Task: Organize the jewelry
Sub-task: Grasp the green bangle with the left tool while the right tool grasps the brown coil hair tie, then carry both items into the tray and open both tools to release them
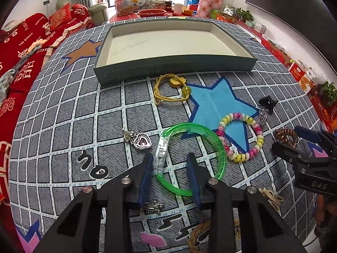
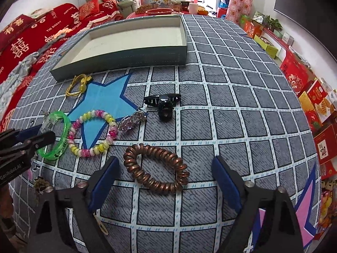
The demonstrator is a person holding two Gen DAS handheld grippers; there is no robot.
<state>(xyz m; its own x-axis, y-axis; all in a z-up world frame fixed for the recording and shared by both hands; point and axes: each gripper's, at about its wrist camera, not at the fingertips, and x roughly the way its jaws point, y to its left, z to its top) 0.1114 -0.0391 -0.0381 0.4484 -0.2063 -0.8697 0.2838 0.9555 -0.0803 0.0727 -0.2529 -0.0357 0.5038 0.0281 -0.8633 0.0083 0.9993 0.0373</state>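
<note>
A shallow teal box [image 1: 174, 68] [image 2: 118, 58] with a bare white inside lies at the far side of the table. My left gripper [image 1: 170, 158] is open, its fingers on either side of the near rim of a green bangle [image 1: 219, 147] [image 2: 63, 126]. My right gripper [image 2: 164, 166] is open wide around a brown spiral hair tie [image 2: 155, 168] [image 1: 286, 137]. A pink and yellow bead bracelet [image 1: 242, 137] [image 2: 92, 132], a yellow cord tie [image 1: 168, 90] [image 2: 79, 85], a heart pendant [image 1: 140, 140] and a black claw clip [image 2: 162, 103] [image 1: 267, 103] lie on the cloth.
A crystal clip [image 2: 131, 121] lies beside the bead bracelet. A silver star charm [image 1: 152, 206], a beige bow clip [image 1: 271, 197] and a braided band [image 1: 200, 235] lie near my left gripper. A red sofa [image 1: 25, 48] stands left; boxes [image 2: 316, 105] stand right.
</note>
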